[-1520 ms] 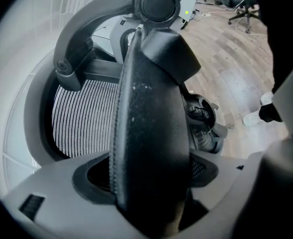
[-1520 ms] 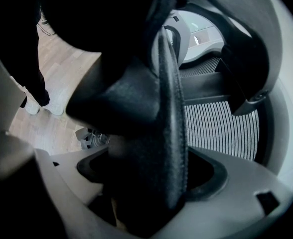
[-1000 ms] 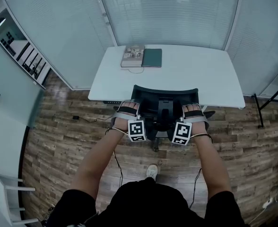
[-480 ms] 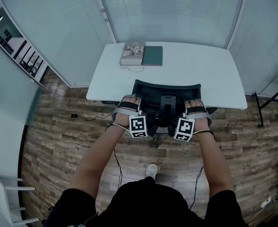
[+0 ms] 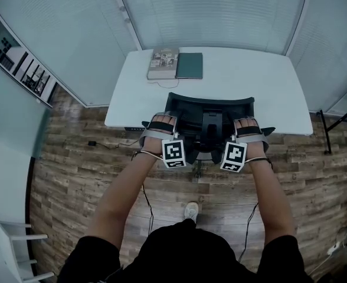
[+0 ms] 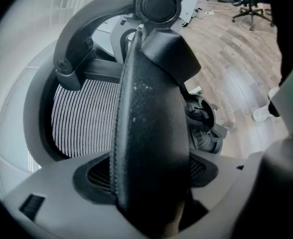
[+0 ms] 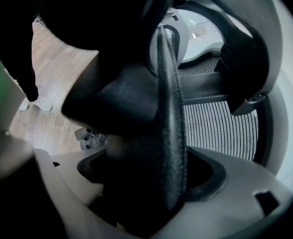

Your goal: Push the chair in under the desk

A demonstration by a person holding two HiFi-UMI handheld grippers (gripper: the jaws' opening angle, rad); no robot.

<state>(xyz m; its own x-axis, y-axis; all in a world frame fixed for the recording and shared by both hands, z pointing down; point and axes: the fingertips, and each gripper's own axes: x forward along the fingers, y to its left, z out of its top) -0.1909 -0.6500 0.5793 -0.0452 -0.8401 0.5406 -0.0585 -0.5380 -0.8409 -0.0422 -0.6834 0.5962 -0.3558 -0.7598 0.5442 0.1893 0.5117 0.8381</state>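
Both my left gripper (image 5: 163, 121) and right gripper (image 5: 246, 122) are closed on the chair (image 5: 209, 107), apparently on its backrest's side edges; its seat lies ahead, partly under the desk (image 5: 253, 81).

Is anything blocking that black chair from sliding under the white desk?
Nothing visible does: the black mesh office chair sits at the front edge of the white desk. The space beneath the desktop is hidden.

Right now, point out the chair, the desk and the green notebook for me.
chair (image 5: 188, 108): head view, on the black backrest.
desk (image 5: 256, 81): head view, on a bare part of the white top.
green notebook (image 5: 189, 66): head view, on the middle of its cover.
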